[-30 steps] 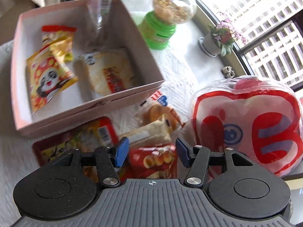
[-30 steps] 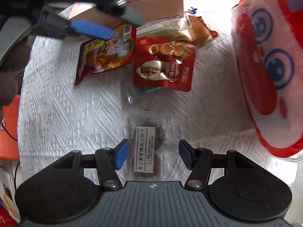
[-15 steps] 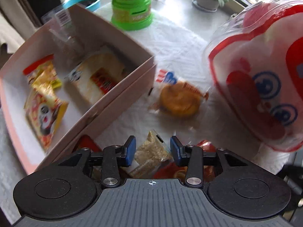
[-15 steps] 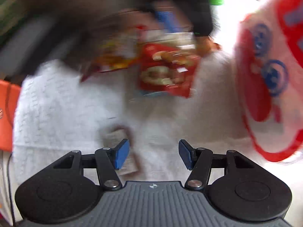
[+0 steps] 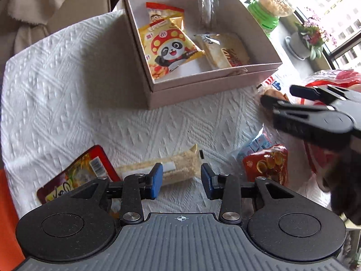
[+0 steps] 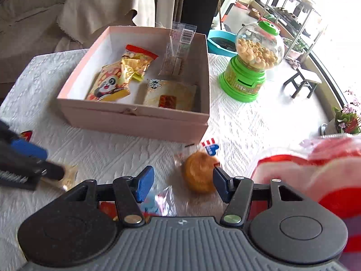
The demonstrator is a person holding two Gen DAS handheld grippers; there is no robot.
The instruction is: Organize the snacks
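Observation:
A pink box [image 5: 191, 90] [image 6: 135, 122] on the white cloth holds a panda snack bag [image 5: 169, 52], a pale pastry pack [image 5: 223, 49] and a clear wrapper [image 6: 178, 52]. My left gripper [image 5: 181, 177] is open just above a long crumbly bar pack [image 5: 178, 167]. A red flat pouch [image 5: 79, 176] lies to its left, a red nut pouch [image 5: 266, 164] to its right. My right gripper [image 6: 182, 183] is open around a round bun in clear wrap [image 6: 199, 174], near the box's front corner.
A large red and white plush-print bag [image 6: 315, 180] fills the right side. A green candy dispenser [image 6: 250, 67] stands behind the box. A flower pot [image 5: 306, 40] sits by the window. The table edge and an orange item [image 5: 9, 214] are at the left.
My left gripper pulled back left and now hovers over the bar pack. My right gripper swung forward from the small label pack to the bun near the box.

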